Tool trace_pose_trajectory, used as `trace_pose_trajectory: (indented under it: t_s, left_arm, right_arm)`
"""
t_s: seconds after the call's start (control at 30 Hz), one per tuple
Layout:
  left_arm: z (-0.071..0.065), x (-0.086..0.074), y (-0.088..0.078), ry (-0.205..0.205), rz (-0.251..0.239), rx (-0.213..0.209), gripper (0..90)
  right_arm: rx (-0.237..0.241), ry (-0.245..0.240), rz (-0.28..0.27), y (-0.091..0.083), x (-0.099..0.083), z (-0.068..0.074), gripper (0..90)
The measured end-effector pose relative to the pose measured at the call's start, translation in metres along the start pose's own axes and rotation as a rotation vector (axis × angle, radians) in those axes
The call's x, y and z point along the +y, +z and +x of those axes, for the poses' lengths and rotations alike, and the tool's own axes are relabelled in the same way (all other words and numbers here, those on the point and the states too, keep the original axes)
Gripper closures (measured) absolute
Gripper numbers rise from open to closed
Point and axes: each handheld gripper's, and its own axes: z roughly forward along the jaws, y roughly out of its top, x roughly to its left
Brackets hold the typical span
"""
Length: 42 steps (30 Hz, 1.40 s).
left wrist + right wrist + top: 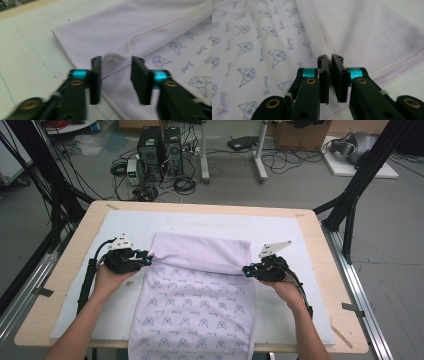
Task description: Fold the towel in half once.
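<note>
A lilac towel (200,305) printed with small cat faces lies on the mat, its near end hanging over the table's front edge. Its far end is folded back as a plain flap (200,251). My left gripper (149,259) sits at the flap's left corner. In the left gripper view the left gripper (116,60) is open, with a raised loop of the towel's hem (117,56) between the jaws but not pressed. My right gripper (245,270) is at the flap's right edge. The right gripper (329,57) has its jaws nearly together, pinching the towel (262,37) near its stitched hem.
A white mat (280,235) covers the wooden table (65,265). Bare mat lies on both sides of the towel. Beyond the far edge are computer towers (160,150), cables and a black frame leg (350,205) on the floor.
</note>
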Motion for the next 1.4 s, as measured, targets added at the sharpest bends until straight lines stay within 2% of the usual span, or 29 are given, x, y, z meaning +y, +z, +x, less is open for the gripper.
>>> trace_pose_trajectory:
  t_s: [0.07,0.13,0.2,0.27,0.3,0.4,0.47,0.53,0.63,0.7,0.73,0.77,0.83,0.93,1.1,1.13,1.23,1.27,1.37,1.4]
  left_arm:
    - [0.0,0.001,0.011,0.005,0.06,-0.005,45.2]
    - [0.0,0.003,0.017,0.013,0.068,0.015,41.8]
    - [0.001,0.007,0.02,0.002,0.059,0.032,39.2]
    - [0.002,0.009,0.022,0.0,0.047,0.055,40.9]
    - [0.004,0.01,0.022,-0.011,0.058,0.064,41.8]
    - [0.006,0.011,0.019,-0.023,0.036,0.07,42.4]
    - [0.008,0.012,0.017,-0.028,0.017,0.051,43.4]
    - [0.008,0.012,0.018,-0.036,0.015,0.049,45.2]
    - [0.007,0.011,0.024,-0.014,0.034,0.039,45.8]
    - [0.006,0.012,0.029,0.003,0.06,0.008,50.9]
    - [0.004,0.013,0.031,0.017,0.068,-0.007,58.3]
    - [0.003,0.014,0.031,0.036,0.066,-0.018,69.6]
    - [0.0,0.015,0.03,0.041,0.06,-0.031,81.7]
    - [-0.001,0.016,0.018,0.044,0.069,-0.048,84.7]
    - [-0.013,0.013,-0.02,0.066,0.003,-0.052,85.0]
    - [-0.018,0.011,-0.029,0.073,-0.015,-0.057,85.0]
    - [-0.035,0.001,-0.054,0.103,-0.027,-0.065,85.1]
    - [-0.045,-0.005,-0.064,0.12,-0.034,-0.07,85.2]
    - [-0.067,-0.023,-0.084,0.125,-0.046,-0.106,85.2]
    - [-0.075,-0.03,-0.09,0.125,-0.043,-0.115,85.2]
  right_arm:
    - [0.0,0.007,0.007,0.002,-0.001,-0.002,84.2]
    - [0.0,0.013,0.003,0.003,-0.002,-0.005,84.1]
    - [0.0,0.022,0.005,0.005,-0.003,-0.007,83.9]
    - [0.002,0.028,0.008,0.007,-0.003,-0.008,83.8]
    - [0.001,0.028,0.009,0.008,-0.004,-0.009,83.7]
    - [0.0,0.03,0.009,0.009,-0.004,-0.01,83.6]
    - [0.001,0.03,0.002,0.008,-0.004,-0.01,83.6]
    - [0.002,0.031,0.0,0.008,-0.003,-0.01,83.6]
    - [0.006,0.031,0.001,0.01,-0.003,-0.01,83.5]
    - [0.007,0.034,0.004,0.011,-0.003,-0.01,83.6]
    - [0.007,0.035,0.003,0.011,-0.003,-0.011,83.5]
    - [0.006,0.039,-0.001,0.011,-0.004,-0.011,83.5]
    - [0.007,0.044,-0.004,0.009,-0.004,-0.012,83.6]
    - [0.009,0.042,-0.021,0.005,-0.003,-0.01,84.1]
    - [0.01,0.006,-0.075,-0.012,0.002,0.004,84.5]
    - [0.013,-0.002,-0.086,-0.018,0.003,0.008,84.7]
    - [0.015,-0.041,-0.121,-0.037,0.005,0.025,84.7]
    - [0.019,-0.054,-0.134,-0.041,0.005,0.031,84.7]
    - [0.053,-0.086,-0.16,-0.058,-0.004,0.055,85.2]
    - [0.082,-0.095,-0.162,-0.062,-0.01,0.063,85.2]
